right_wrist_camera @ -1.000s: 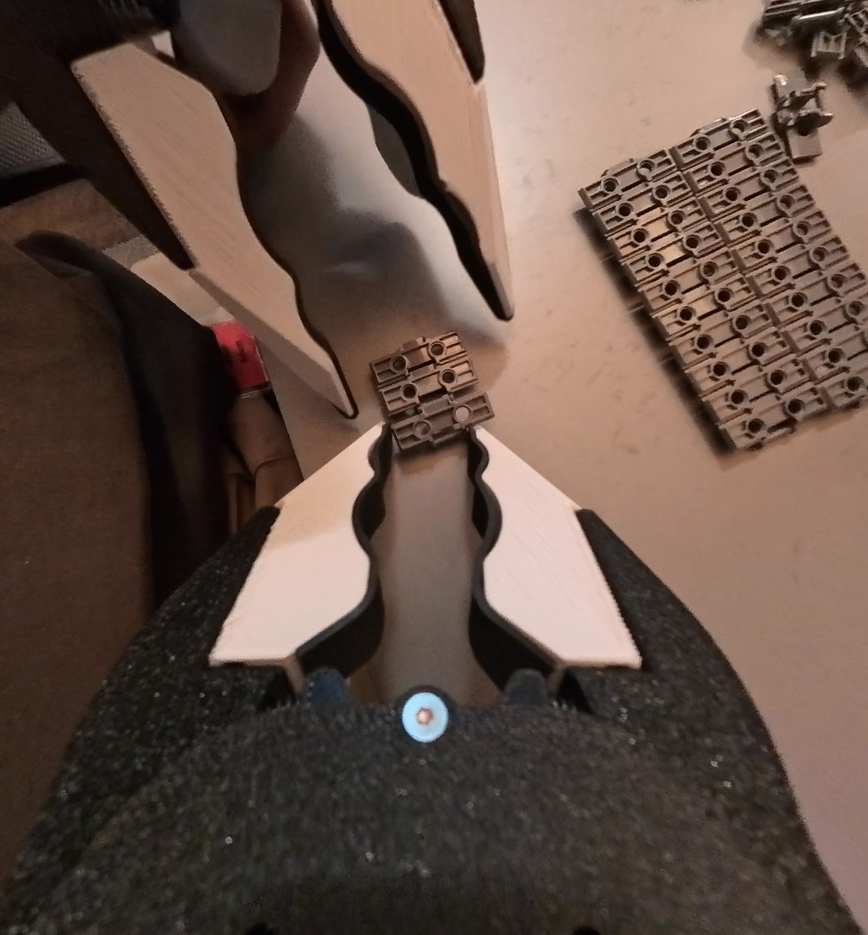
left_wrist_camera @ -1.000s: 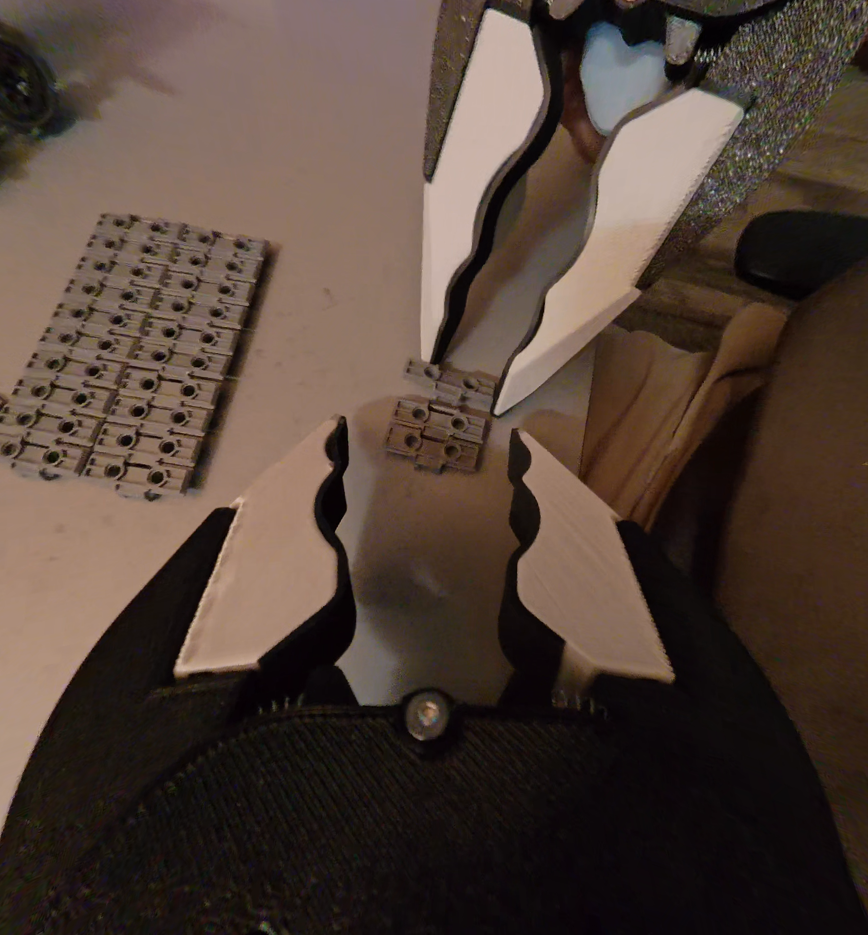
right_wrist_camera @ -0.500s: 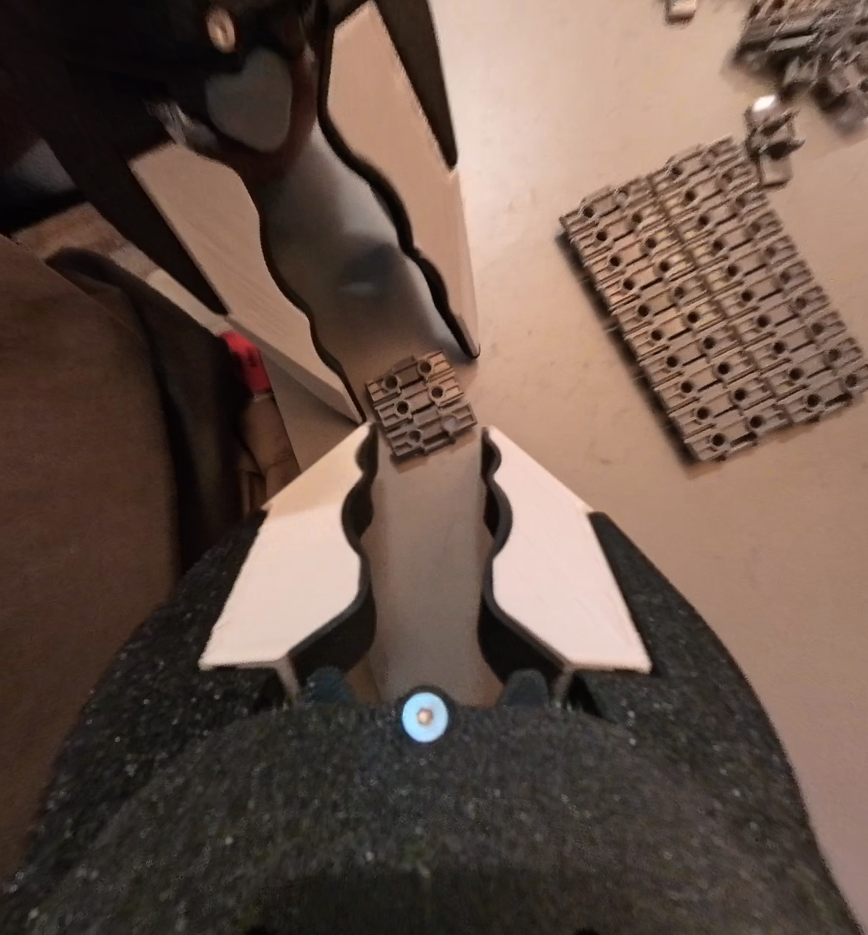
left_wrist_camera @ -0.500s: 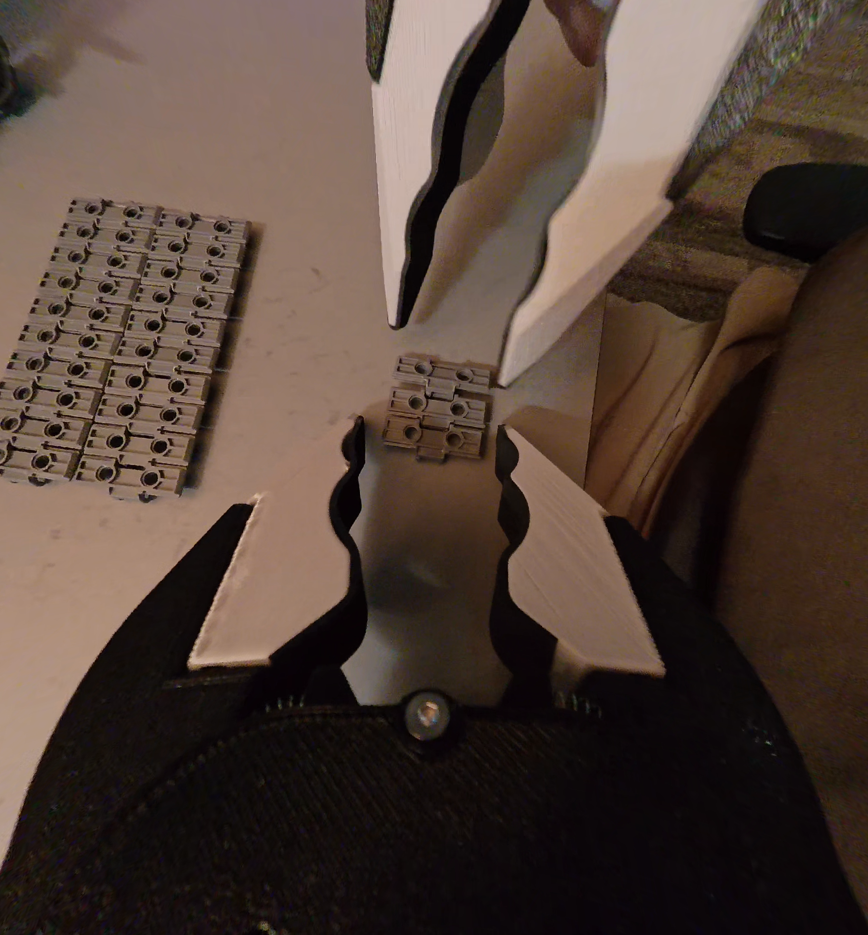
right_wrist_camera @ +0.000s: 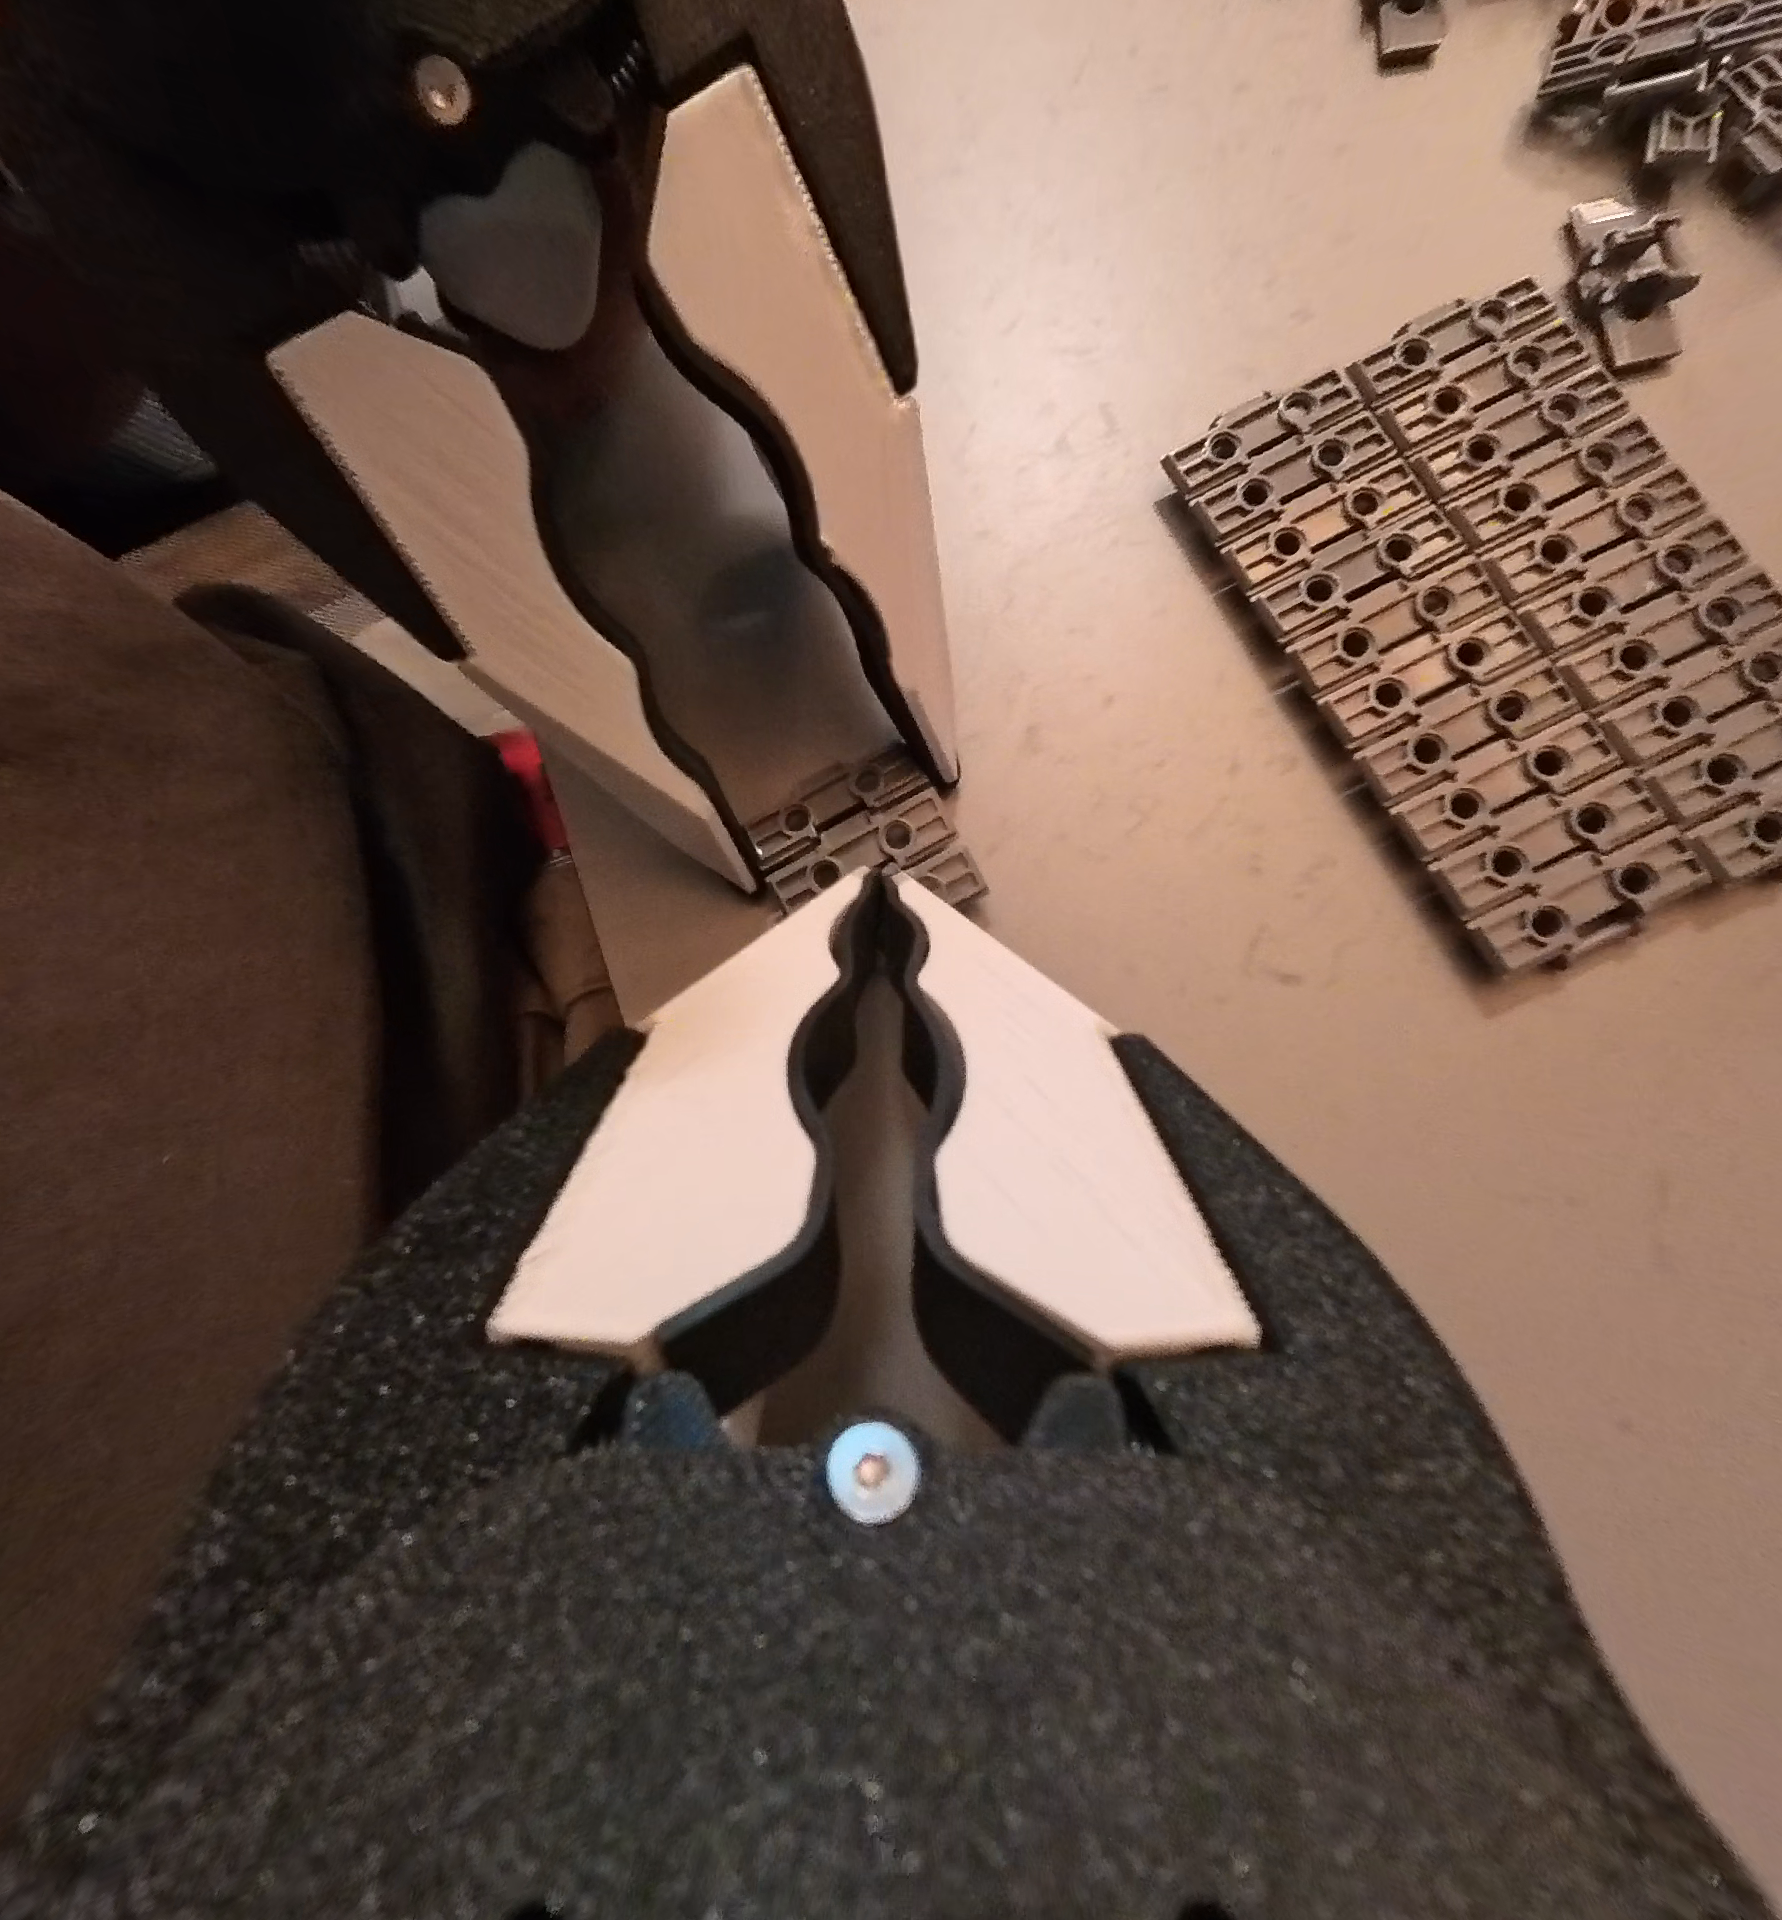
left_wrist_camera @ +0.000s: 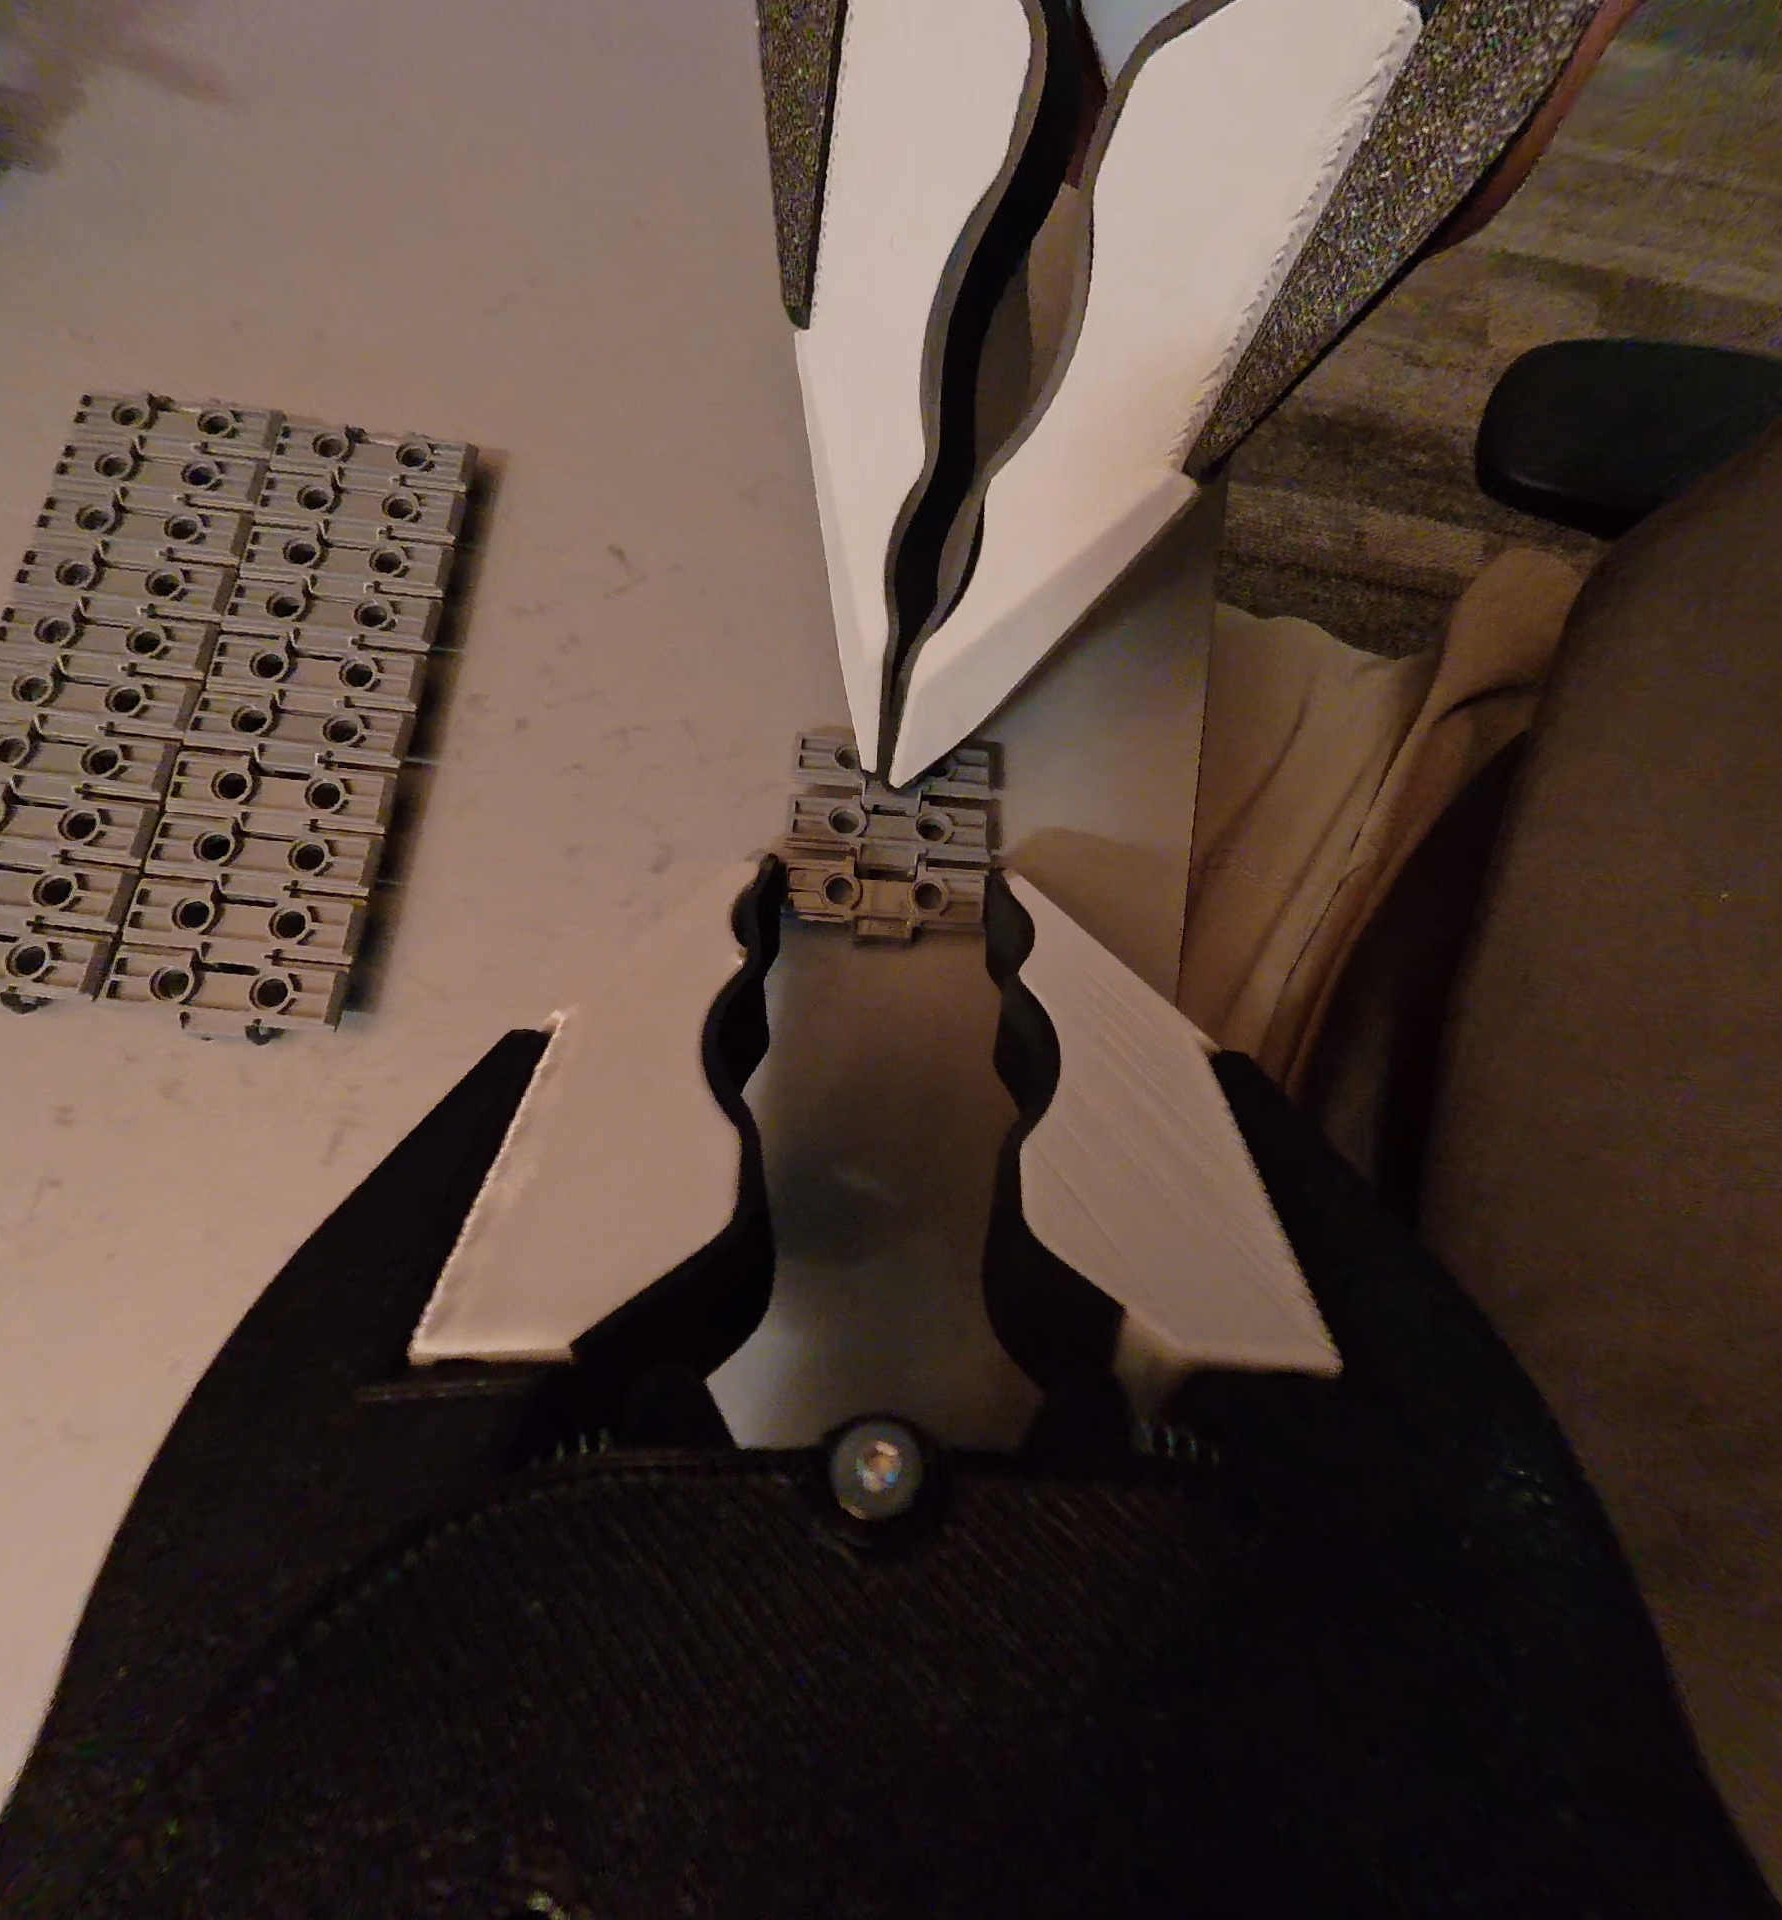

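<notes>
The small grey link strip [left_wrist_camera: 892,852], three rows of linked plastic pieces, lies flat near the right edge of the pale tabletop [left_wrist_camera: 575,312]. A carpeted floor [left_wrist_camera: 1645,260] and a black chair armrest [left_wrist_camera: 1635,436] lie beyond that edge. A larger grey link mat [left_wrist_camera: 201,707] lies well apart to the left. The left gripper [left_wrist_camera: 882,894] has its fingers spread to the strip's width, tips flanking its near row on both sides; whether they press it cannot be told. The right gripper [right_wrist_camera: 879,883] has its fingers clenched together, tips meeting on the strip's far row. Only the right wrist view shows a heap of loose grey pieces [right_wrist_camera: 1697,94] at the far tabletop and one single piece [right_wrist_camera: 1625,281] just beside the mat.
</notes>
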`<state>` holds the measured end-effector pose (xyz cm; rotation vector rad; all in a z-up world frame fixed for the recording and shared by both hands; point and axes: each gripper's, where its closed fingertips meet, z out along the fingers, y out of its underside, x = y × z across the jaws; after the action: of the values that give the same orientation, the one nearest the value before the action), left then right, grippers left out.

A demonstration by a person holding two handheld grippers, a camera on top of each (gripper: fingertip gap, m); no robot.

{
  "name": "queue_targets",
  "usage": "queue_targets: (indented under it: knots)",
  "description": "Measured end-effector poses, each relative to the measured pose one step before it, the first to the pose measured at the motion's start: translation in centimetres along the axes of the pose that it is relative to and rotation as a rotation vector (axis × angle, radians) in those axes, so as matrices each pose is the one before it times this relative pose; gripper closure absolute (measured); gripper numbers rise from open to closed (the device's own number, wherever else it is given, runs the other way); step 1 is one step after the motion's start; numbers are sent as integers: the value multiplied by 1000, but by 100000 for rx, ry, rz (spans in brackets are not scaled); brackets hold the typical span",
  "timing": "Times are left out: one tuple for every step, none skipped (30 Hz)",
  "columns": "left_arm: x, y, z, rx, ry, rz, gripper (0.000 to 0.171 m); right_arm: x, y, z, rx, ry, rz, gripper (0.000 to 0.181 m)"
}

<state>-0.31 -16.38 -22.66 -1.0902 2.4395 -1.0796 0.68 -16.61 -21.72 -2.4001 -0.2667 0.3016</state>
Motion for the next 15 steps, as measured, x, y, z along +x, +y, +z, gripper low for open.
queue_targets:
  knots:
    - [14,1,4,-24,-48,205,134,6,14,15,-616,1039,-627,181]
    - [11,-2,5,-13,-18,111,134,15,12,10,-881,1415,-924,181]
    - [27,2,-1,-11,193,4,134,4,21,15,-1281,1806,-1392,181]
    - [26,-3,4,-14,237,0,134,15,19,16,-1647,2301,-1957,181]
    - [14,10,1,3,236,-46,135,8,-1,15,-1747,2450,-2016,181]
    - [10,-3,0,7,240,-71,135,15,0,21,-1905,2173,-1934,181]
    - [-4,-2,1,13,28,119,135,13,-3,32,-1609,1339,-1169,181]
    - [1,7,-5,-4,-27,226,135,6,13,9,-1375,99,-384,181]
    - [6,8,13,-18,-247,314,135,-7,31,3,-1156,-1147,959,181]
    - [3,-2,-5,-3,-427,523,135,-14,20,11,-1146,-2088,2317,181]
    - [11,3,2,7,-268,316,135,-8,18,2,-934,-2210,1831,181]
    - [-5,-4,5,-3,-59,58,135,-13,9,9,-818,-1844,1432,181]
    - [5,0,0,-1,18,-34,135,-4,5,3,-878,-1237,912,181]
    - [-7,-2,1,13,18,-70,135,-3,-12,9,-873,-682,584,181]
    - [-3,-1,1,9,-15,16,135,-6,-1,11,-977,-341,296,181]
